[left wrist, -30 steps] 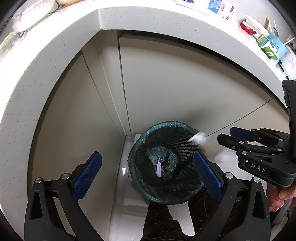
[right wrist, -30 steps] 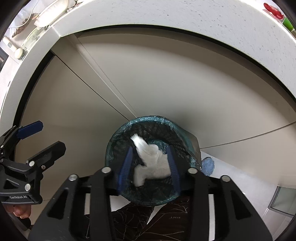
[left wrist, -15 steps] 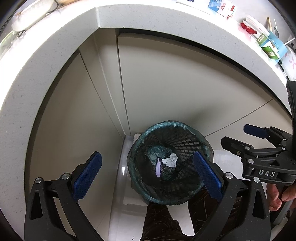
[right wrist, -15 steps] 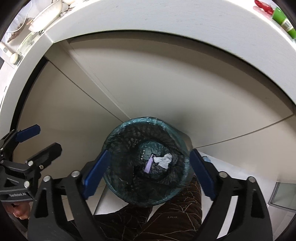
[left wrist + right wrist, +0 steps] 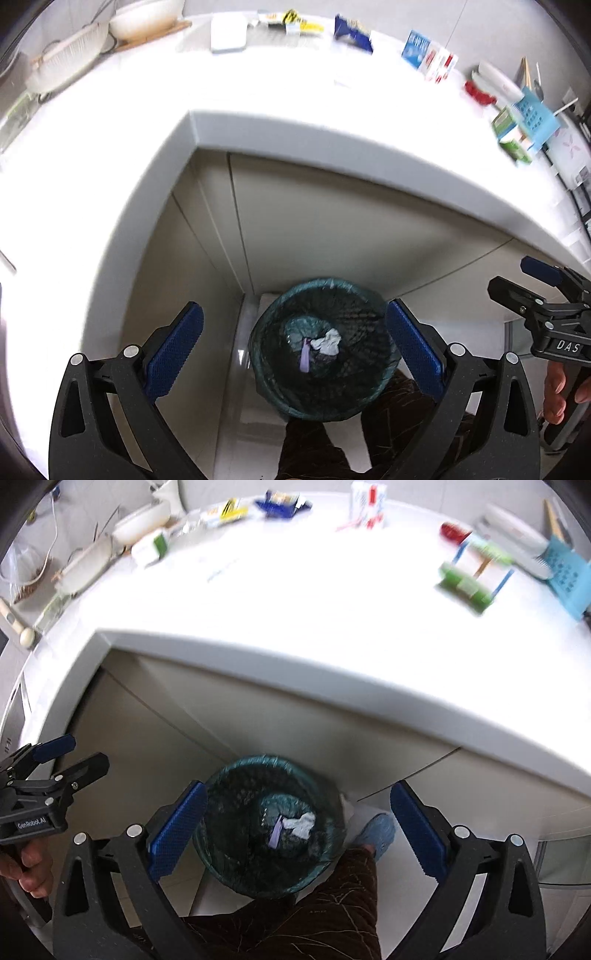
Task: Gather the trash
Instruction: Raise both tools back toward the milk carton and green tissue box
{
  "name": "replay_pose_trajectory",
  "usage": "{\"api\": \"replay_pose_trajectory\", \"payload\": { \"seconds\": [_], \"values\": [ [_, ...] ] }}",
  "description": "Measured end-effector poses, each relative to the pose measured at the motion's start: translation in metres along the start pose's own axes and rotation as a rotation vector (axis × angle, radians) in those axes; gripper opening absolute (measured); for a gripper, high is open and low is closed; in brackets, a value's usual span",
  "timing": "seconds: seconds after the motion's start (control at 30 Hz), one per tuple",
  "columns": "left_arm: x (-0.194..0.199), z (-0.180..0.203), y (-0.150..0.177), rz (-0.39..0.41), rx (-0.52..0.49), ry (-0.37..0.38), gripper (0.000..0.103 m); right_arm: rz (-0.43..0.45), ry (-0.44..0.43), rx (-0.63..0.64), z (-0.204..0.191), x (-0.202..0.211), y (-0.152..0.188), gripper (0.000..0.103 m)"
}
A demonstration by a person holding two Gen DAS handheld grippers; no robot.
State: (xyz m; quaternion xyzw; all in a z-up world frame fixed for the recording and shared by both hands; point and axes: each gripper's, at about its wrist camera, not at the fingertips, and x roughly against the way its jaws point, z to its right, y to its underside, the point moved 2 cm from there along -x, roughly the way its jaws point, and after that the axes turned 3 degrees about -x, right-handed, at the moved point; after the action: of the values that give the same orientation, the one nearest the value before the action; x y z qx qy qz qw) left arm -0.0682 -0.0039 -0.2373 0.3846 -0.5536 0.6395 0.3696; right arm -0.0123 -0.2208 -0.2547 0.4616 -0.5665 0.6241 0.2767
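A round mesh bin with a green liner stands on the floor at the counter's inner corner; it also shows in the right wrist view. A crumpled white tissue and a purple strip lie at its bottom. My left gripper is open and empty, high above the bin. My right gripper is open and empty, also high above the bin. Each gripper shows at the edge of the other's view, the right gripper and the left gripper.
A white countertop wraps above the bin, with beige cabinet doors below. On the counter are small packets, a green-and-white carton, a blue basket, bowls and boxes. The person's brown trousers and blue slipper are beside the bin.
My right gripper opened and let the white tissue fall into the bin. Both grippers then rose and tilted up, so the countertop has come into view.
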Motion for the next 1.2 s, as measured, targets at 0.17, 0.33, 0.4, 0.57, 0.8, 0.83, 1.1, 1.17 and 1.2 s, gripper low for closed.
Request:
{"api": "replay_pose_trajectory", "payload": {
  "seconds": [0.17, 0.33, 0.4, 0.57, 0.8, 0.83, 1.1, 1.17, 1.2],
  "values": [
    [0.027, 0.010, -0.021, 0.035, -0.012, 0.006, 0.097, 0.053, 0.018, -0.044, 0.013, 0.041, -0.021, 0.095],
    [0.051, 0.017, -0.041, 0.069, -0.012, 0.010, 0.097, 0.107, 0.030, -0.086, 0.028, 0.082, -0.044, 0.095],
    [0.062, 0.018, -0.052, 0.082, -0.010, 0.008, 0.097, 0.118, 0.034, -0.103, 0.034, 0.095, -0.052, 0.095],
    [0.080, 0.019, -0.077, 0.106, 0.006, -0.009, 0.097, 0.151, 0.060, -0.121, 0.049, 0.119, -0.072, 0.095],
    [0.094, 0.022, -0.114, 0.134, 0.028, -0.031, 0.097, 0.175, 0.076, -0.145, 0.066, 0.134, -0.100, 0.095],
    [0.096, 0.023, -0.120, 0.138, 0.026, -0.035, 0.097, 0.177, 0.081, -0.149, 0.069, 0.135, -0.104, 0.095],
    [0.101, 0.044, -0.170, 0.151, 0.002, -0.040, 0.097, 0.161, 0.105, -0.209, 0.099, 0.139, -0.142, 0.095],
    [0.099, 0.051, -0.181, 0.151, -0.002, -0.038, 0.097, 0.153, 0.111, -0.220, 0.107, 0.137, -0.149, 0.095],
    [0.098, 0.055, -0.187, 0.150, -0.005, -0.037, 0.097, 0.150, 0.116, -0.223, 0.110, 0.136, -0.153, 0.095]
  ]
}}
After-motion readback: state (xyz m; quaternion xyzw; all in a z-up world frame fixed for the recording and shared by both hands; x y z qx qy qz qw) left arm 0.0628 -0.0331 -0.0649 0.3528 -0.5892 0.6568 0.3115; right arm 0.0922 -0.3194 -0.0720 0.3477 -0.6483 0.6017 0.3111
